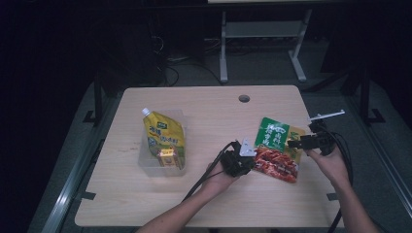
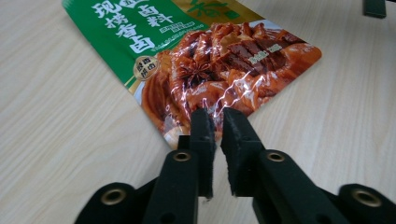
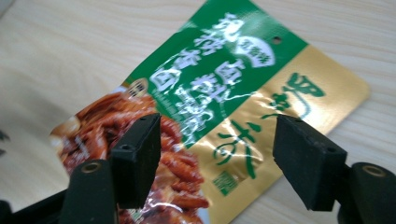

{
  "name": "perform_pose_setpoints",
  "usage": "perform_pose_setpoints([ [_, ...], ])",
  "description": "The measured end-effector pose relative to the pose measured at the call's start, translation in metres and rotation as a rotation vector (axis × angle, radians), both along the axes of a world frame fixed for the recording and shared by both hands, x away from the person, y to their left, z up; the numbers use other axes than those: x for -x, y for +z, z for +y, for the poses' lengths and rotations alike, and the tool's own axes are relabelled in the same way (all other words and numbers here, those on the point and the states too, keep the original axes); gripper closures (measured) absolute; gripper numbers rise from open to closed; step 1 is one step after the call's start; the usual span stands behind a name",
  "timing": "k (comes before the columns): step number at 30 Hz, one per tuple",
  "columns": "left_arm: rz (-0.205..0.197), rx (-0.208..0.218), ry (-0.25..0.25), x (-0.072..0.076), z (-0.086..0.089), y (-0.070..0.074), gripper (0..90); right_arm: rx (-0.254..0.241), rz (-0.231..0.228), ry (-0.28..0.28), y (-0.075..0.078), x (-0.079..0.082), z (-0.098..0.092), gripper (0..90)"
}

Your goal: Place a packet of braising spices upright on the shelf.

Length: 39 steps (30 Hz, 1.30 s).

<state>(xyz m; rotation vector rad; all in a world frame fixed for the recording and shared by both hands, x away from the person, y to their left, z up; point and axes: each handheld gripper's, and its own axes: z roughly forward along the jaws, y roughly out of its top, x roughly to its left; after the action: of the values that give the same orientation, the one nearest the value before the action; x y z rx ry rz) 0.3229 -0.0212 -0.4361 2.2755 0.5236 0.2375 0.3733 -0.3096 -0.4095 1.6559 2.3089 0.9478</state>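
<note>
We hold the left gripper [image 1: 241, 160] at the near corner of the sauce packet [image 1: 278, 149], a flat foil pouch printed green, gold and red that lies on the wooden table [image 1: 214, 111] between our two hands. In the left gripper view the two black pads are almost together, with a thin slit between them, and the packet [image 2: 205, 60] lies just beyond the fingertips [image 2: 201, 122]; its bottom edge meets the tips, but we cannot tell whether foil is caught in the slit. We judge this low, edge-on approach is chosen because a flat pouch offers no other purchase than its rim. The right gripper [image 1: 296, 143] comes in from the opposite side, jaws spread wide; in the right gripper view the packet [image 3: 243, 98] lies between and beyond the two pads [image 3: 140, 154], neither of which touches it. We read this as a second grip being prepared on the gold edge to steady or lift the pouch. Well away from the left fingers, a clear plastic bin [image 1: 148, 162] holds a yellow spouted pouch [image 1: 163, 133] and a small yellow box [image 1: 166, 156]; we take it as the likely destination. The tabletop is pale wood grain with a cable hole [image 1: 244, 98] at the far edge. The room beyond is dark, with a white frame [image 1: 262, 39] on the floor.
</note>
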Motion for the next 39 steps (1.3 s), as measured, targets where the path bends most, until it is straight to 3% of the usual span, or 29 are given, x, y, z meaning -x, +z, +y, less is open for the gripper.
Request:
perform_pose_setpoints([
  [5,0.014,-0.007,0.013,-0.009,-0.011,-0.007,84.7,0.003,0.019,-0.051,-0.001,-0.009,-0.005,36.5],
  [9,0.028,-0.031,0.022,-0.014,-0.018,-0.013,87.5,0.016,0.057,-0.098,-0.008,-0.019,-0.011,43.3],
  [15,0.036,-0.065,0.020,-0.020,-0.025,-0.020,89.4,0.027,0.072,-0.152,-0.016,-0.025,-0.016,46.8],
  [29,0.017,-0.110,0.015,-0.018,-0.035,-0.025,89.0,0.054,0.104,-0.181,-0.026,-0.038,-0.019,44.1],
  [39,0.003,-0.152,0.008,-0.017,-0.039,-0.024,89.3,0.037,0.125,-0.205,-0.029,-0.039,-0.024,39.9],
])
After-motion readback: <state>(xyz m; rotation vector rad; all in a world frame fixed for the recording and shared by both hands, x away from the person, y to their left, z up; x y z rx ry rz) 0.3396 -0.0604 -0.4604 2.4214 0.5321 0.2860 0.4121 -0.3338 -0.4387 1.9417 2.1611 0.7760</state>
